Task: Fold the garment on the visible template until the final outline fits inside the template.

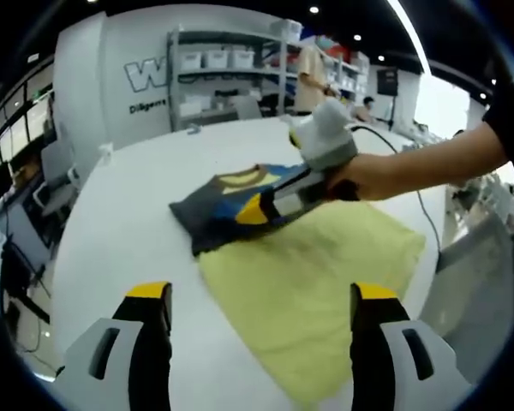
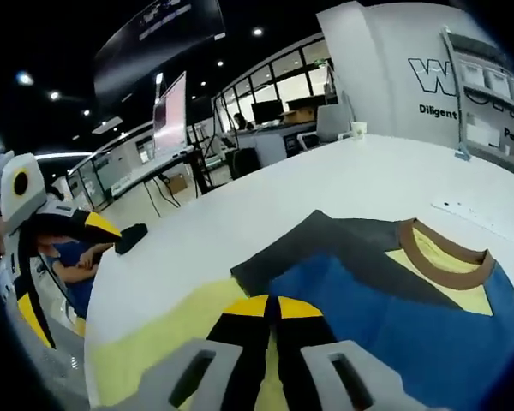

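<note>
White table (image 1: 111,231) carrying folded shirt (image 1: 227,205) at template's (image 1: 317,282) 11 o'clock corner, collar (image 2: 445,253) pointing 12 o'clock. Right gripper (image 2: 272,310) pressed closed onto shirt; left gripper (image 1: 261,300) wide, holding nothing.

Bright ceiling spotlights, soft shadows, strong fisheye bending at edges, slight blur throughout.

Only readable stuff is on the big white wall panel (image 2: 428,86): a large outlined "W" with "Diligent" under it. Everything else is too blurry to make out.
</note>
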Demonstrator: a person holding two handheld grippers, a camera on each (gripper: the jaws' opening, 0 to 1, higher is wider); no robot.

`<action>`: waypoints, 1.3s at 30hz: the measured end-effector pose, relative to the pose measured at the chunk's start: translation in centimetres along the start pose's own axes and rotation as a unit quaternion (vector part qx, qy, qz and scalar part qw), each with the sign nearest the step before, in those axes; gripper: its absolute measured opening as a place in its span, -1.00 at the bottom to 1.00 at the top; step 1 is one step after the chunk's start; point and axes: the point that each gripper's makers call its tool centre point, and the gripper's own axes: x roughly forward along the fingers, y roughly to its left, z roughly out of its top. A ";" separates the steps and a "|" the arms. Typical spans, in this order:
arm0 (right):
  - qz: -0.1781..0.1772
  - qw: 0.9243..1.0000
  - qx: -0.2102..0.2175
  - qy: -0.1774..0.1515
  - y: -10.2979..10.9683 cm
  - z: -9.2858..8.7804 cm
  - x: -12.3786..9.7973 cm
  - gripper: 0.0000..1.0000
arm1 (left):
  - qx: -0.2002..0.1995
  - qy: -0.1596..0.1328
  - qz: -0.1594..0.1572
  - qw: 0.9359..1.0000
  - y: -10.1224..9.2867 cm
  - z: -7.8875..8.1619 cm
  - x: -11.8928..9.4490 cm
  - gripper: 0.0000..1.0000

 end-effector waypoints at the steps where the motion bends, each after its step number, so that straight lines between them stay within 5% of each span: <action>1: 0.010 1.000 0.000 0.001 0.3 0.0 -0.2 -1.00 | 0.002 0.001 -0.001 1.000 0.0 0.0 0.0 0.62; 8: 0.004 1.000 -0.017 -0.004 0.2 -0.4 -1.7 -0.61 | -0.004 0.006 -0.001 1.000 -0.2 -0.4 0.2 0.62; 15: -0.030 0.997 -0.063 0.016 -1.8 -1.5 -3.5 -0.66 | -0.012 0.018 0.003 1.000 -0.4 -1.2 0.4 0.57; 21: 0.003 0.996 -0.085 0.013 0.6 -0.9 -2.1 -0.82 | -0.017 0.015 0.004 1.000 -0.4 -1.2 0.3 0.57; 27: 0.006 0.993 -0.117 0.035 0.6 -1.6 -0.4 -0.75 | -0.008 0.004 0.015 1.000 0.3 -0.8 -0.2 0.69; 32: -0.017 0.973 -0.208 0.095 -0.4 -3.3 0.4 -0.78 | -0.005 0.005 0.020 1.000 0.8 -0.9 -0.7 0.68; 33: -0.014 0.976 -0.206 0.075 0.1 -2.6 0.6 -0.77 | -0.007 0.006 0.021 1.000 1.0 -1.0 -0.7 0.67; 39: -0.033 0.980 -0.183 0.074 -1.1 -2.5 1.1 -0.96 | -0.013 0.015 0.022 1.000 1.0 -1.6 -0.8 0.64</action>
